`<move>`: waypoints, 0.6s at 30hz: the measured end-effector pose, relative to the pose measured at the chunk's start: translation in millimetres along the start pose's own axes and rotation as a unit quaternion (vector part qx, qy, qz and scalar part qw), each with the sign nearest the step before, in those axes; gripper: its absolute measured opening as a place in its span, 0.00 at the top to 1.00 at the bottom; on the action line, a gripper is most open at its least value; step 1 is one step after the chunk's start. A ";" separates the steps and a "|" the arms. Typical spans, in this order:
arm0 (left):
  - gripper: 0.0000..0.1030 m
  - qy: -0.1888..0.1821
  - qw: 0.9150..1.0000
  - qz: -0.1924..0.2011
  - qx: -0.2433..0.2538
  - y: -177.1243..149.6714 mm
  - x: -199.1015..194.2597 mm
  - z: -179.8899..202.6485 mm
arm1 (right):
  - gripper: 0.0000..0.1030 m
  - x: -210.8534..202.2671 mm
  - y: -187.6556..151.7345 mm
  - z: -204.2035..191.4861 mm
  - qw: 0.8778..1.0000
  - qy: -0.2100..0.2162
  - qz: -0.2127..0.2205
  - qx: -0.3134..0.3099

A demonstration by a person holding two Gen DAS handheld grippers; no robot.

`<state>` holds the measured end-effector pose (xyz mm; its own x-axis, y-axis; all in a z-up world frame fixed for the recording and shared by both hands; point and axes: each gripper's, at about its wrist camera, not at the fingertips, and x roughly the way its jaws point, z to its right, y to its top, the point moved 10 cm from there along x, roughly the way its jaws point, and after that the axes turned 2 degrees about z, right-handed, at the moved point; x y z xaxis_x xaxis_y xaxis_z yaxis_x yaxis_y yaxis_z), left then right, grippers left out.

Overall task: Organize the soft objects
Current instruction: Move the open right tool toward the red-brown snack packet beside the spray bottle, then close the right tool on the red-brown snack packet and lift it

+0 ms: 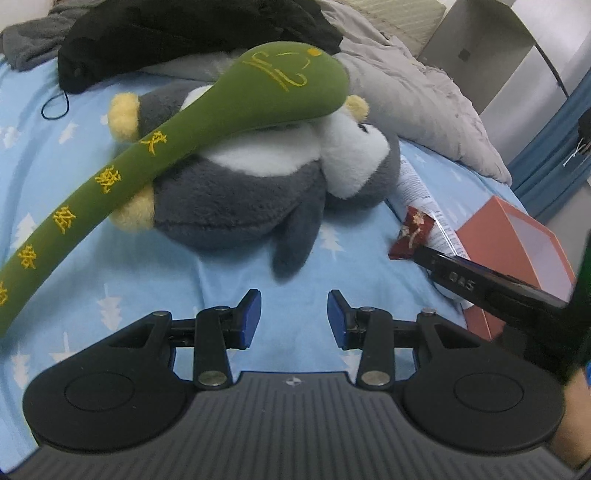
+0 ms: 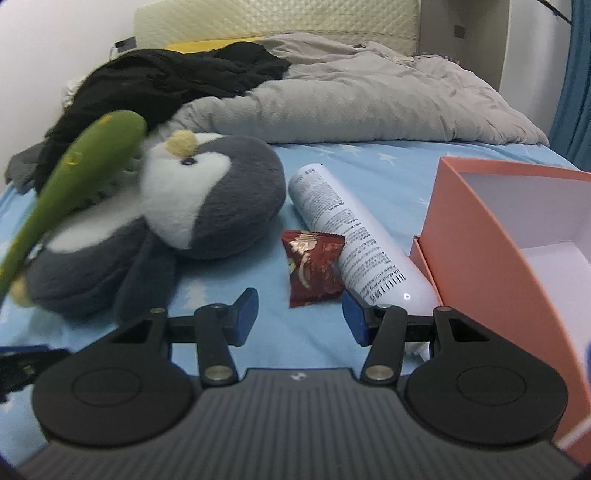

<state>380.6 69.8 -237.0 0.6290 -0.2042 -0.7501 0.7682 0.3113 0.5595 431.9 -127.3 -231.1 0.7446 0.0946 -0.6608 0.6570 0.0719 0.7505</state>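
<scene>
A grey and white plush penguin [image 1: 236, 192] [image 2: 207, 206] lies on the blue bed sheet [image 1: 59, 162]. Across it leans a long green plush snake [image 1: 207, 122] [image 2: 74, 173] with yellow embroidery. My left gripper [image 1: 294, 317] stands open just short of the penguin's flipper, nothing between its blue pads. My right gripper [image 2: 300, 317] is open too, just in front of a red snack packet [image 2: 314, 273] and a white tube [image 2: 354, 236]. In the left wrist view the right gripper's finger [image 1: 480, 284] shows at the right, beside the packet [image 1: 413, 232].
An open orange box [image 2: 491, 236] [image 1: 517, 236] with a white inside sits at the right on the sheet [image 2: 369, 158]. A crumpled grey duvet [image 2: 351, 96] [image 1: 417, 92] and black clothing [image 2: 166, 81] [image 1: 177, 33] lie behind the toys. A thin black cord [image 1: 55, 107] loops at the far left.
</scene>
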 end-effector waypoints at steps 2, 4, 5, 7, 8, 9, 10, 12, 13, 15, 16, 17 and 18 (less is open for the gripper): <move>0.56 -0.002 1.000 0.000 -0.006 0.6 4.3 -3.3 | 0.48 12.0 -0.2 -0.2 1.000 -0.010 0.000 -0.001; 0.56 -0.004 1.000 -0.002 -0.010 -0.4 7.7 -5.1 | 0.48 20.3 -0.1 -1.3 1.000 -0.014 0.002 -0.004; 0.56 -0.005 1.000 -0.003 -0.011 -1.1 9.9 -5.6 | 0.48 24.6 0.2 -1.6 1.000 -0.017 0.002 -0.004; 0.56 -0.006 1.000 -0.006 -0.013 -2.8 13.8 -6.1 | 0.49 31.3 0.8 -1.0 1.000 -0.024 0.002 -0.003; 0.56 -0.007 1.000 -0.006 -0.014 -3.0 15.6 -6.0 | 0.49 34.6 1.1 -0.6 1.000 -0.028 0.001 -0.004; 0.56 -0.008 1.000 -0.007 -0.015 -3.4 17.4 -5.6 | 0.50 37.7 1.5 -0.3 0.999 -0.033 0.001 -0.007; 0.56 -0.009 1.000 -0.007 -0.015 -3.5 19.0 -5.2 | 0.51 40.5 1.7 -0.5 0.999 -0.034 0.000 -0.007; 0.56 -0.010 1.000 -0.007 -0.014 -3.5 21.4 -4.4 | 0.51 45.2 1.9 -2.0 0.999 -0.035 -0.001 -0.003; 0.56 -0.010 1.000 -0.007 -0.015 -3.8 21.7 -4.4 | 0.53 47.1 1.6 -3.0 0.999 -0.037 -0.001 -0.006; 0.56 -0.011 1.000 -0.006 -0.017 -3.1 22.7 -4.3 | 0.56 50.6 1.1 -4.8 0.999 -0.048 -0.003 -0.016; 0.56 -0.011 1.000 -0.005 -0.016 -2.8 23.2 -4.0 | 0.58 52.4 0.9 -4.7 0.999 -0.051 -0.004 -0.015; 0.56 -0.010 1.000 -0.005 -0.016 -2.8 23.0 -4.4 | 0.60 54.2 0.6 -4.4 0.998 -0.054 -0.006 -0.013; 0.56 -0.009 1.000 -0.006 -0.017 -2.6 23.7 -5.1 | 0.63 56.1 0.3 -3.3 0.998 -0.058 -0.009 -0.012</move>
<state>392.9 68.8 -258.1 0.6228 -0.2245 -0.7495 0.7707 0.3408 0.5384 473.5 -118.6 -267.8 0.7425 -0.0233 -0.6694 0.6681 0.0969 0.7377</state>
